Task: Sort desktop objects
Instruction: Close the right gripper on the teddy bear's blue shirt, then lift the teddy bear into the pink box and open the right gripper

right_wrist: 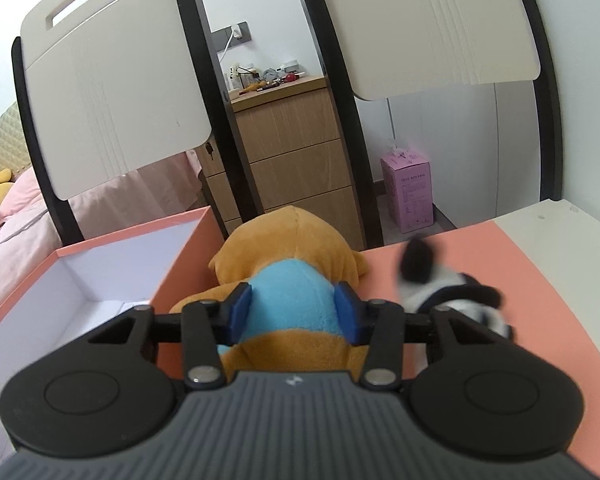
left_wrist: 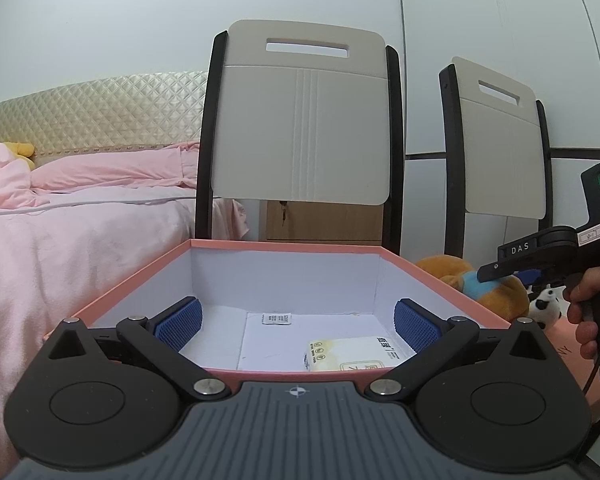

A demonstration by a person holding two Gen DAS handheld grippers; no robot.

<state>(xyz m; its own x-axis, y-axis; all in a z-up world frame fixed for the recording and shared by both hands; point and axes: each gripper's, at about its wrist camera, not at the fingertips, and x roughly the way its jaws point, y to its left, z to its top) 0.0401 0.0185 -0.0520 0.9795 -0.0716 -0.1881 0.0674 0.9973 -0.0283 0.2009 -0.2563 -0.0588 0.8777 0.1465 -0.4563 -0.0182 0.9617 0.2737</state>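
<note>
A: Just beside the pink box (right_wrist: 180, 248), on the pink mat (right_wrist: 480, 280), the orange plush toy (right_wrist: 296, 248) is pinched at its blue belly by the right gripper (right_wrist: 294, 312).

B: And the left gripper (left_wrist: 296, 320)?

A: It is held wide open over the box, gripping nothing. A tissue pack (left_wrist: 352, 354) is seen inside.

B: What could be spoiled?

A: Only soft pile is squeezed, so the toy may be dropped if lifted quickly. The box wall could be struck during transfer, and the panda toy (right_wrist: 448, 284), lying near the right finger, might be dragged along.
</note>
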